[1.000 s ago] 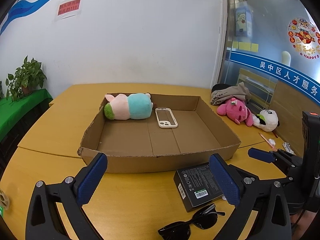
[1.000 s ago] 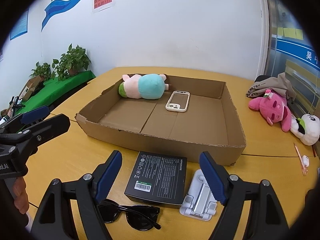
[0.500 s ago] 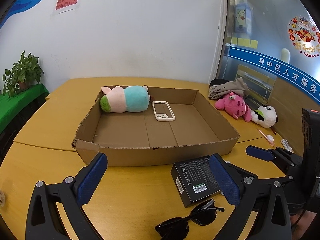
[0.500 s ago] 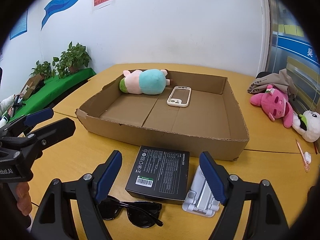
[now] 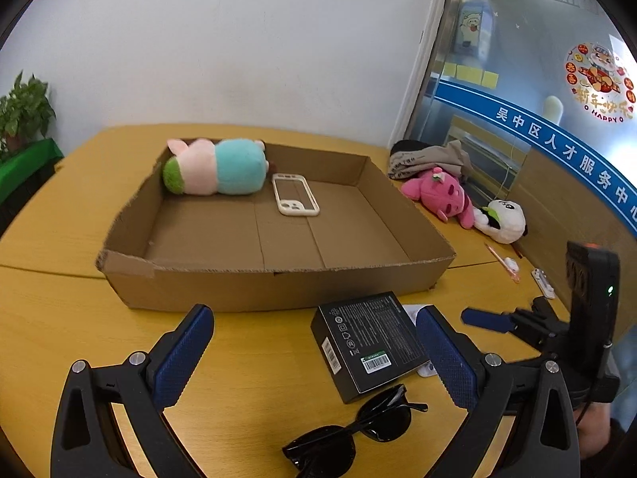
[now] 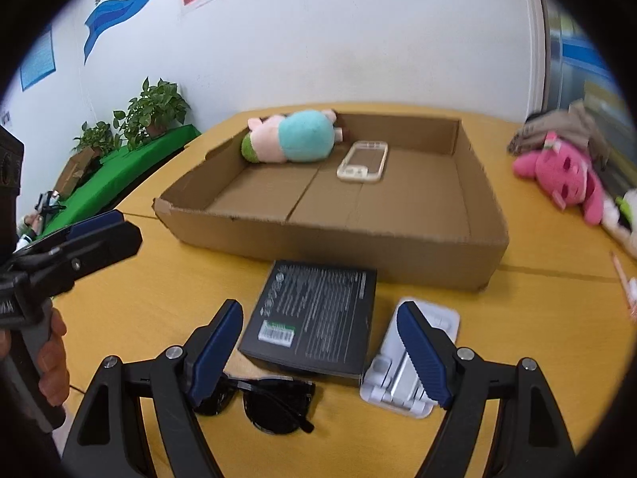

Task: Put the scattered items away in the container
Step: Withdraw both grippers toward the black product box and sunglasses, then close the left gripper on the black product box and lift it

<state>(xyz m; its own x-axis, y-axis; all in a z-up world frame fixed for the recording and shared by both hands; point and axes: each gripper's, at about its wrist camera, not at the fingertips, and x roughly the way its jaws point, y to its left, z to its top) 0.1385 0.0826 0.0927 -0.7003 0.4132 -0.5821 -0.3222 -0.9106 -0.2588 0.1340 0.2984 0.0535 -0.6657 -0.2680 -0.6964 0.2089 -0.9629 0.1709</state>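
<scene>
Yellow table (image 5: 47,310), cardboard box (image 5: 278,283), both grippers agape nearby.

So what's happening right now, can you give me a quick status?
Both tongs, left and right, open, empty. Black box, sunglasses, white stand outside cardboard tray. Plush, phone case inside. Nothing blocking.

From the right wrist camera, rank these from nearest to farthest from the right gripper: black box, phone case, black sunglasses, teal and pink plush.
From the right gripper:
1. Black sunglasses, low between its fingers.
2. Black rectangular box, just ahead on the table.
3. Cream phone case, inside the cardboard tray.
4. Teal and pink plush, tray's far-left corner.
</scene>
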